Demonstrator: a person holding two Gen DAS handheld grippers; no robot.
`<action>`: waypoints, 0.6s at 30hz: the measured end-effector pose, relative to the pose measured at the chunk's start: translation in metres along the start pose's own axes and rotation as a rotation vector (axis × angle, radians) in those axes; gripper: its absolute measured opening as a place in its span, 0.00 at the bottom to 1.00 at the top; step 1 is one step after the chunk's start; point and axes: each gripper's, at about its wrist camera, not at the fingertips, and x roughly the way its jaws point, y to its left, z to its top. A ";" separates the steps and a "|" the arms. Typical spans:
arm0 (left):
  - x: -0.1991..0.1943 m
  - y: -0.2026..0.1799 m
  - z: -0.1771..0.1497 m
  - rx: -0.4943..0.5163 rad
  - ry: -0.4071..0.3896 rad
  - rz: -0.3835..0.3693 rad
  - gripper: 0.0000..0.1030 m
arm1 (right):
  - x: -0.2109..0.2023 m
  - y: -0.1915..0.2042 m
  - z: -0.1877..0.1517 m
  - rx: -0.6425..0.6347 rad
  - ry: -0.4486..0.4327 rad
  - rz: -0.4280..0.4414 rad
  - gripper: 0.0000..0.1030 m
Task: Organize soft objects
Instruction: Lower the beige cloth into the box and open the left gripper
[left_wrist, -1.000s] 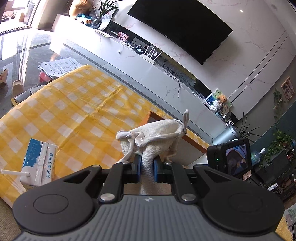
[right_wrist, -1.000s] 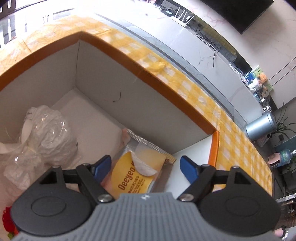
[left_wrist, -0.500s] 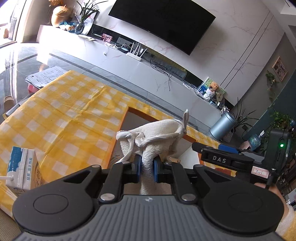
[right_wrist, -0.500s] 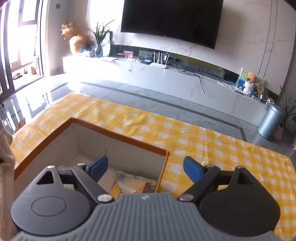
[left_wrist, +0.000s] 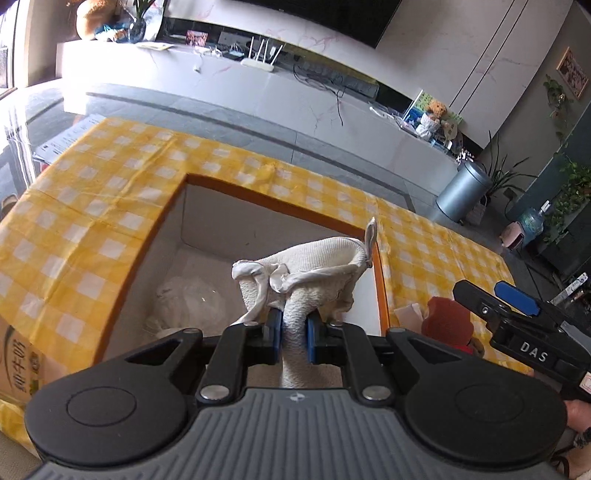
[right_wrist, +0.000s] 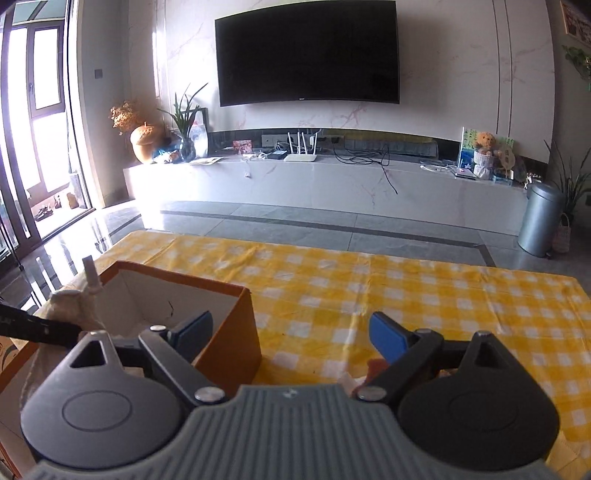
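Note:
My left gripper (left_wrist: 293, 325) is shut on a white knitted cloth (left_wrist: 314, 266), which bunches up above the blue pads. It hangs over the open cardboard box (left_wrist: 258, 192) with the orange rim. Crumpled clear plastic (left_wrist: 188, 306) lies on the box floor. In the right wrist view the same cloth (right_wrist: 70, 306) shows at the box's left. My right gripper (right_wrist: 291, 330) hovers by the box's right wall (right_wrist: 229, 332), its jaws opening with nothing between them. A red soft thing (left_wrist: 447, 321) lies on the table right of the box, beneath the right gripper (left_wrist: 513, 299).
A yellow checked tablecloth (right_wrist: 369, 288) covers the table around the box. A carton (left_wrist: 18, 369) stands at the near left. Beyond the table are a grey floor, a long TV bench and a metal bin (right_wrist: 539, 221).
The left gripper carried the cloth rightward from above the tablecloth to above the box opening. The right gripper rose out of the box, levelled out, moved to its right side and spread wider.

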 end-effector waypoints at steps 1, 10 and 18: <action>0.007 -0.005 0.002 0.015 0.003 0.009 0.14 | -0.001 -0.002 -0.001 0.004 -0.003 -0.001 0.88; 0.087 -0.010 0.022 0.063 0.153 0.113 0.14 | 0.014 -0.024 -0.015 0.165 0.053 0.013 0.87; 0.103 -0.013 0.020 0.186 0.117 0.284 0.17 | 0.018 -0.015 -0.019 0.127 0.068 -0.002 0.87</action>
